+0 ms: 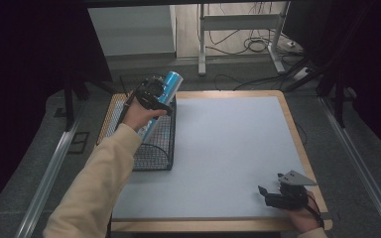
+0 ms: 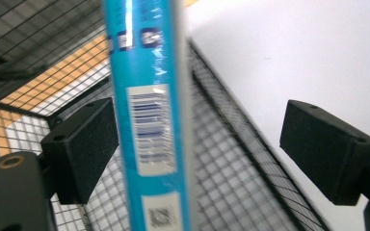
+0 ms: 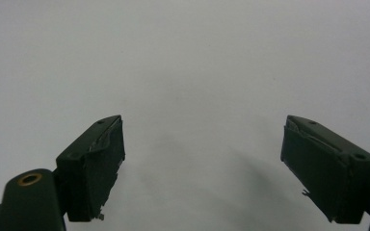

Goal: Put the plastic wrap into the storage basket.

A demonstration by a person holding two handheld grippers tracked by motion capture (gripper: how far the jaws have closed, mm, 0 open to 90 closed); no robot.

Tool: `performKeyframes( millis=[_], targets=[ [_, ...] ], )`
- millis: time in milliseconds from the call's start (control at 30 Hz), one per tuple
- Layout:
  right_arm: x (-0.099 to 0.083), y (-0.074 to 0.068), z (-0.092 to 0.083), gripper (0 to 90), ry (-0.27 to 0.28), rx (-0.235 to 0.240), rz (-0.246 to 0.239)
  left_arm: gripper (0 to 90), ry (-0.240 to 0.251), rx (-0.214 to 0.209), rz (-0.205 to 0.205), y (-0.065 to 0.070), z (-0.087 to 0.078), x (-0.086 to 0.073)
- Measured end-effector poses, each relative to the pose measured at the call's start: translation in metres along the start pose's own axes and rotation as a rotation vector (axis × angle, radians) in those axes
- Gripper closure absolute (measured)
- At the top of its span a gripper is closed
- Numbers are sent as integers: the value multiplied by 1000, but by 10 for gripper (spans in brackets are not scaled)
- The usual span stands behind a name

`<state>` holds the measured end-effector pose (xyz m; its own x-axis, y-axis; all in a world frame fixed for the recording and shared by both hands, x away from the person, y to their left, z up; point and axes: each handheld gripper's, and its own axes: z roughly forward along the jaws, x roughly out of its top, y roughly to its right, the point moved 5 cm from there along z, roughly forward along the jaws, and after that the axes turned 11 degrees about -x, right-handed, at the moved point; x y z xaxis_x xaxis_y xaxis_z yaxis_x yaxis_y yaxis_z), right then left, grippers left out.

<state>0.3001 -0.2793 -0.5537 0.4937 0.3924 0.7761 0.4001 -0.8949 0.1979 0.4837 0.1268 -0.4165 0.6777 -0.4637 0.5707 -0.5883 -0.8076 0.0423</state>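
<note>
A blue tube (image 1: 167,89) with a barcode label leans tilted in the black wire basket (image 1: 155,151) at the table's left edge, its top poking above the rim. My left gripper (image 1: 153,97) is up beside the tube's upper part. In the left gripper view the tube (image 2: 149,120) runs between the wide-apart jaws of that gripper (image 2: 197,139), close against the left pad (image 2: 84,144) and far from the right one, with the basket mesh (image 2: 241,178) behind. My right gripper (image 1: 272,184) rests open near the front right corner; its view has bare white mat between its jaws (image 3: 202,159).
A white mat (image 1: 228,144) covers the wooden table (image 1: 297,148). Beyond the far edge stand a desk frame (image 1: 238,29) and loose cables (image 1: 258,47) on the floor. Metal rails (image 1: 49,173) run along both sides of the table.
</note>
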Motion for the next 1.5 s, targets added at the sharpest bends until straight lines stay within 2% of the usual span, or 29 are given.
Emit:
performKeyframes(
  millis=[67,167,200,467,633,733,833,967,1267,1400,1500],
  targets=[
    [2,0,1,158,5,0,1,136,21,-15,19,9,-9,0],
    [5,-1,1,158,16,3,-5,145,80,-72,28,27,-22,-2],
    [6,-2,2,157,17,5,-4,149,90,-89,43,33,-25,-3],
    [10,-3,3,155,29,9,-11,148,129,-192,131,93,-37,-13],
    [10,-2,1,155,33,5,-9,149,119,-260,195,129,-34,-27],
    [10,-3,2,155,31,8,-13,148,91,-294,244,149,-27,-42],
    [10,-3,1,155,32,7,-13,148,78,-315,267,164,-17,-59],
    [10,-3,1,155,31,7,-13,148,67,-340,272,175,-6,-82],
    [9,-3,2,155,27,6,-17,151,54,-386,245,184,12,-118],
    [8,-4,4,155,20,8,-19,150,32,-396,243,185,18,-131],
    [8,-4,4,155,21,8,-20,150,39,-403,226,183,20,-135]
  ],
)
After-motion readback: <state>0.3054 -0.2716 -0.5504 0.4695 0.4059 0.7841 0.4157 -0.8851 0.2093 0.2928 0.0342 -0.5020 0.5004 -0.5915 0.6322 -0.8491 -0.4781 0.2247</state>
